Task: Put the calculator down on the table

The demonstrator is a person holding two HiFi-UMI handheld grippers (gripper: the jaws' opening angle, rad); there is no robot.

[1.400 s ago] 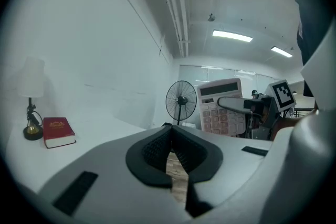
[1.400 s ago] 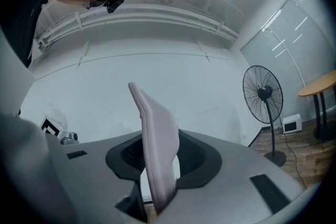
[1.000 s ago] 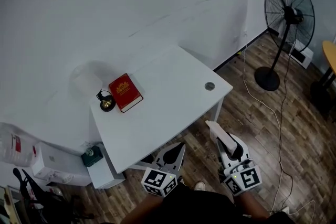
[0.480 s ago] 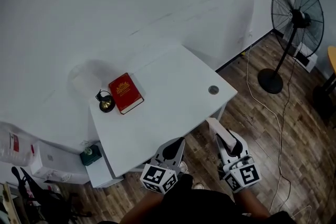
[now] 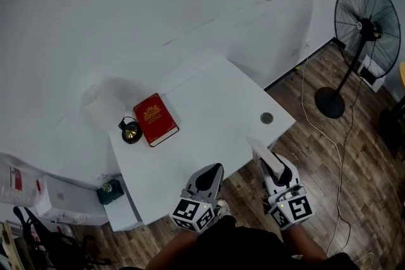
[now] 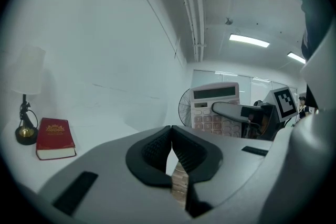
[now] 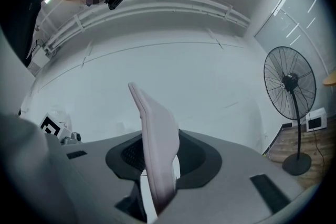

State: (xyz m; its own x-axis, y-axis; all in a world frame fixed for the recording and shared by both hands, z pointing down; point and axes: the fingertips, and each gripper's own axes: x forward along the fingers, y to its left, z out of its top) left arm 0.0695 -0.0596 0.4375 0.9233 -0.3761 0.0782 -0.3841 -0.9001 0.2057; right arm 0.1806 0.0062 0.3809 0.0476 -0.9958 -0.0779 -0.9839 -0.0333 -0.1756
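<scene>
Gripped on edge by its lower end, the calculator [image 5: 261, 153] stands between the right gripper's [image 5: 274, 169] half-spread fingers at the table's [image 5: 209, 98] near edge, towards the right corner. It looks poised for the set-down and not yet resting. The left gripper [image 5: 214, 169], fingers pressed together on nothing, waits alongside. A red book [image 5: 155, 118] and small lamp [image 5: 130, 133] occupy the left edge, well apart.

Pale pink slab calculator [image 7: 156, 134]: edge-on in right gripper view, keys unseen, lower end buried between pads of right gripper [image 7: 160, 157]. Small round grey disc [image 5: 266, 117] near right corner of white table [image 5: 209, 104]: too small to identify. Red hardback book [image 5: 155, 119]: gold cover print illegible. Yellow rounded surface [image 5: 402, 76]: cut by head view's right edge.
</scene>
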